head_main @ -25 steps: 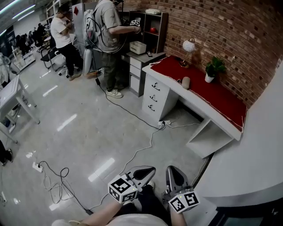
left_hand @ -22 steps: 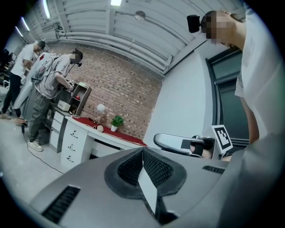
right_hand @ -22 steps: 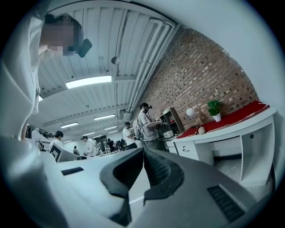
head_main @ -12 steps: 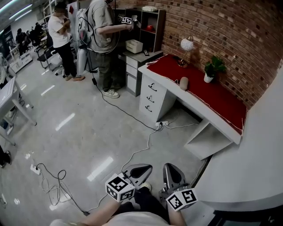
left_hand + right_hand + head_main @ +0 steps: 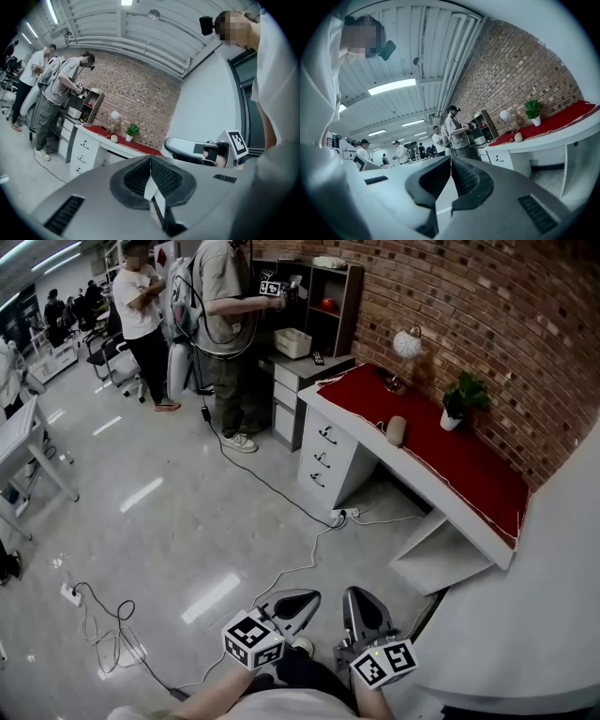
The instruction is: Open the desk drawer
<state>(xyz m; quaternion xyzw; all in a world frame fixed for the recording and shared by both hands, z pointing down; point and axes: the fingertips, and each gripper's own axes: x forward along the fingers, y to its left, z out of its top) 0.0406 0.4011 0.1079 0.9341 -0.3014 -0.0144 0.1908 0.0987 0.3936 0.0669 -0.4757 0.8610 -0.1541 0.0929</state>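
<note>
The white desk (image 5: pixel 424 486) with a red top stands along the brick wall. Its drawer unit (image 5: pixel 323 457) has three drawers with dark handles, all closed; the same unit (image 5: pixel 83 151) is far off in the left gripper view, and small in the right gripper view as drawer unit (image 5: pixel 502 158). Low in the head view, my left gripper (image 5: pixel 311 598) and my right gripper (image 5: pixel 360 596) are held close to my body, well away from the desk. Both are shut with nothing between them: left gripper (image 5: pixel 150 160), right gripper (image 5: pixel 451 160).
A lamp (image 5: pixel 406 345), a potted plant (image 5: pixel 461 399) and a small speaker (image 5: pixel 396 430) sit on the desk. A cable (image 5: pixel 286 568) and power strip (image 5: pixel 339 515) lie on the floor. Two people (image 5: pixel 223 329) stand by a grey cabinet (image 5: pixel 298 381). A white wall (image 5: pixel 534 606) curves at my right.
The head view has shifted a little, so the desk sits slightly lower and further right. Both grippers stay shut in about the same place.
</note>
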